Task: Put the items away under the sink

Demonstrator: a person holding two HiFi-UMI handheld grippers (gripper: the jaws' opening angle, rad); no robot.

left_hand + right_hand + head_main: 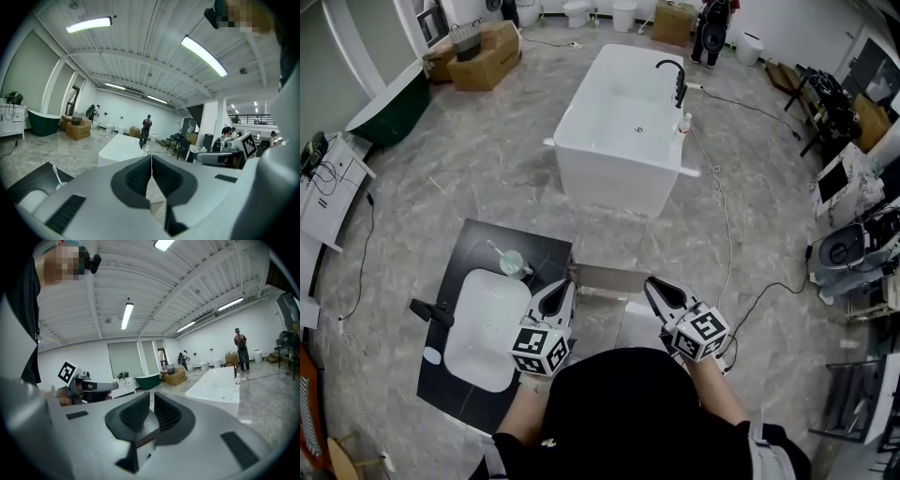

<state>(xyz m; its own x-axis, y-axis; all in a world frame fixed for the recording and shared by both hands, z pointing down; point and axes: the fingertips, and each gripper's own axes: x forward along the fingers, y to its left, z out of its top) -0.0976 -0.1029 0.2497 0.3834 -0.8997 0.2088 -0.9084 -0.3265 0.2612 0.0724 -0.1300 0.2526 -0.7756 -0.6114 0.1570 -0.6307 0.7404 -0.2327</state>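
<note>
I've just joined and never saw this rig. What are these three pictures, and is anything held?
No robot: a person holds two tools, the left hand-held gripper and right hand-held gripper. The head view looks down from their head at a white basin in a black countertop, a toothbrush cup on it, and a white bathtub beyond. The other two pictures come from cameras on each gripper, looking along its jaws. Both are shut and empty.
</note>
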